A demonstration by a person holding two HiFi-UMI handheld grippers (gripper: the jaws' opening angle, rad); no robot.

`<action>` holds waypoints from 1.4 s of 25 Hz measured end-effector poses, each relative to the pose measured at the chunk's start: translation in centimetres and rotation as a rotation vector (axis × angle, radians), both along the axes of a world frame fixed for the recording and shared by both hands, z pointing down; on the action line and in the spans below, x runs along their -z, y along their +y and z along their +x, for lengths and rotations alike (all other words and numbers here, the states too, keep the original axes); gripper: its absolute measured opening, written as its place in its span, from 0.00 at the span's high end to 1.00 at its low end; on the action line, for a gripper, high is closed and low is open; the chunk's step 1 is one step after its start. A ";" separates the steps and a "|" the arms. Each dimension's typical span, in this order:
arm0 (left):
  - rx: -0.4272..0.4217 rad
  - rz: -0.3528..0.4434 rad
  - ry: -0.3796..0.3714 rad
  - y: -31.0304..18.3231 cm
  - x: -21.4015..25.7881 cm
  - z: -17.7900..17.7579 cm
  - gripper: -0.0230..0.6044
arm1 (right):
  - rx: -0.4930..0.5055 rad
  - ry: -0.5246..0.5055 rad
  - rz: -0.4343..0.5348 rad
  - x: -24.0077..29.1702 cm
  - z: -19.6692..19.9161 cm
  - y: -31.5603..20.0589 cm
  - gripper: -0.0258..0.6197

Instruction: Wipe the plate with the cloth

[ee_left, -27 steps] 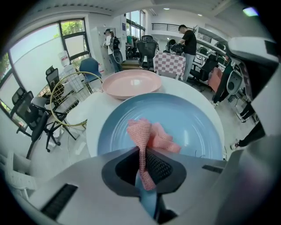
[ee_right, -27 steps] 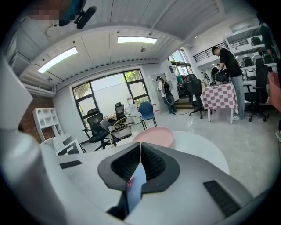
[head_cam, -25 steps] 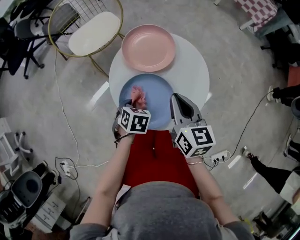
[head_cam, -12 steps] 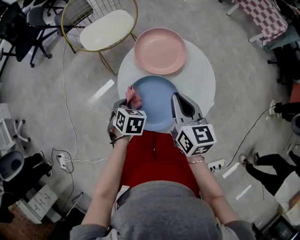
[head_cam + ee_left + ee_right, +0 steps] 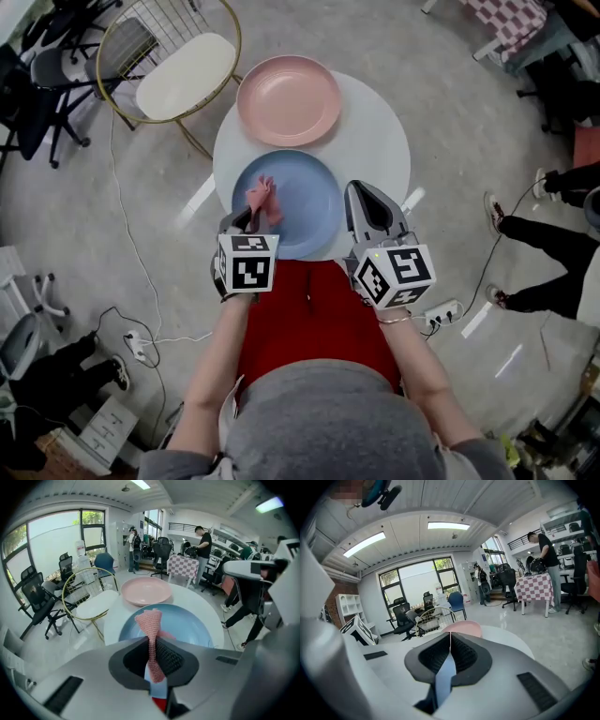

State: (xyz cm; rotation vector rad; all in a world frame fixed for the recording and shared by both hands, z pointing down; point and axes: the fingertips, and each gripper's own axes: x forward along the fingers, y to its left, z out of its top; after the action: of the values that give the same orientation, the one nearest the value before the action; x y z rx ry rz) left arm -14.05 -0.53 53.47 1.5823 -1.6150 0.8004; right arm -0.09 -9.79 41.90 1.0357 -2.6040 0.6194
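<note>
A blue plate (image 5: 300,202) lies at the near side of a round white table (image 5: 380,141), with a pink plate (image 5: 288,98) behind it. My left gripper (image 5: 246,221) is shut on a pink knitted cloth (image 5: 262,196), which rests on the blue plate's left part. In the left gripper view the cloth (image 5: 150,620) stands up out of the left gripper (image 5: 153,642) over the blue plate (image 5: 190,626). My right gripper (image 5: 357,192) sits at the plate's right rim. In the right gripper view that gripper (image 5: 449,637) is shut with a blue strip of the plate (image 5: 444,677) between its jaws.
A gold wire chair with a white seat (image 5: 185,67) stands left of the table. Black office chairs (image 5: 42,70) are further left. A cable (image 5: 131,253) runs across the floor. Someone's legs (image 5: 539,230) are at the right. A checked table (image 5: 516,21) is at the top right.
The left gripper dragged the cloth out to the blue plate's left rim, then back inward over its left part. The right gripper stayed at the right rim.
</note>
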 end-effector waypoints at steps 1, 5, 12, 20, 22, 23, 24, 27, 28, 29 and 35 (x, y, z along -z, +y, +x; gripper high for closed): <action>-0.025 0.008 0.019 -0.4 0.1 1.1 0.91 | -0.021 -0.001 0.004 0.2 0.8 0.0 0.91; -0.120 0.025 0.091 -1.9 0.7 5.3 0.91 | -0.092 -0.004 0.008 0.5 3.5 0.1 0.91; -0.284 0.026 0.222 -3.1 0.7 12.4 0.91 | -0.190 0.003 -0.010 0.1 7.2 1.0 0.91; -0.297 -0.065 0.345 -1.1 -1.4 14.8 0.91 | -0.220 0.012 -0.041 -0.6 8.7 2.1 0.91; -0.276 -0.098 0.373 -0.2 -2.0 14.4 0.91 | -0.203 0.014 -0.049 -0.8 8.1 2.1 0.91; -0.262 -0.111 0.384 0.3 -2.3 14.1 0.91 | -0.191 0.015 -0.053 -1.0 7.6 2.3 0.91; -0.248 -0.122 0.392 1.0 -2.5 13.8 0.91 | -0.178 0.016 -0.057 -1.1 7.2 2.5 0.91; -0.211 -0.146 0.408 2.9 -3.1 13.2 0.91 | -0.139 0.017 -0.064 -1.4 6.2 3.4 0.91; -0.197 -0.150 0.411 3.3 -3.3 13.0 0.91 | -0.123 0.016 -0.066 -1.5 5.8 3.4 0.91; -0.179 -0.152 0.411 3.4 -3.4 12.8 0.91 | -0.105 0.016 -0.068 -1.6 5.4 3.3 0.91; -0.076 -0.149 0.394 3.7 -3.2 9.6 0.91 | 0.026 0.023 -0.078 -1.6 0.9 2.4 0.91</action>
State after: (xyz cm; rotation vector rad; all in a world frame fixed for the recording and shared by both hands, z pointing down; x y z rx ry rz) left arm -4.42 3.13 56.64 1.5840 -1.1936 0.5859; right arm 0.77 -7.41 43.46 0.9772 -2.5476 0.6931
